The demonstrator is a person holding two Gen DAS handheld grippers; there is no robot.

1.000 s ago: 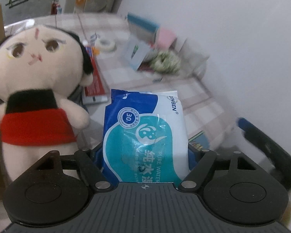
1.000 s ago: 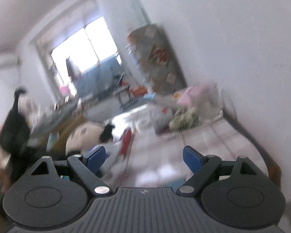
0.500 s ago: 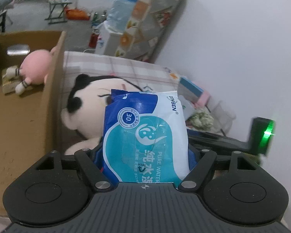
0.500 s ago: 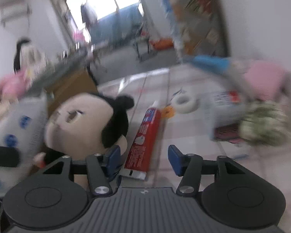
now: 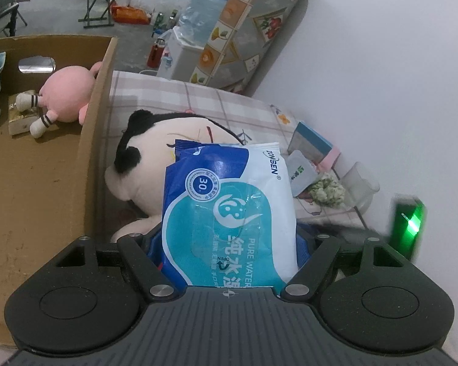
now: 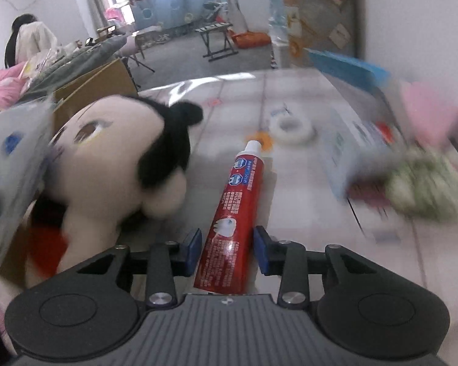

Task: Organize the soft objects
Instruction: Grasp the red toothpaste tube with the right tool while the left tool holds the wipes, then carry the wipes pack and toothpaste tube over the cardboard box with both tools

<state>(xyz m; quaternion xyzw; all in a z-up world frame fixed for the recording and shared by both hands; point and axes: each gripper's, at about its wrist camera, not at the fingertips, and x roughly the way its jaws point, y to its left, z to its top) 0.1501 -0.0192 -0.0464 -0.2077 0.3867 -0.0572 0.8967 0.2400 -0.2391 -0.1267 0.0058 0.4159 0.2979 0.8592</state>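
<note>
The left gripper [image 5: 229, 244] stands clamped on a blue-and-white pack of wet wipes [image 5: 229, 213], which rises upright between its fingers. Just behind the pack a black-haired plush doll [image 5: 155, 164] lies on the checked tablecloth [image 5: 174, 97], close against the outer wall of a cardboard box [image 5: 97, 122]. Inside the box a pink plush toy [image 5: 67, 94] rests beside a small packet.

The right gripper [image 6: 227, 250] has just been closing its jaws around the crimped end of a red toothpaste tube [image 6: 235, 213] lying on the table; narrow gaps seem to remain on both sides, though motion blur makes contact hard to judge. The same doll [image 6: 116, 158] lies to the tube's left, its red top low in the frame. Beyond the tube's white cap sits a white roll of tape [image 6: 291, 128]. Further right, blurred, are a pale box [image 6: 351, 152], a green-and-white scrunchie [image 6: 424, 186] and something pink [image 6: 427, 113]. In the room behind, a person in a pale top [image 6: 30, 42] stands turned away.
</note>
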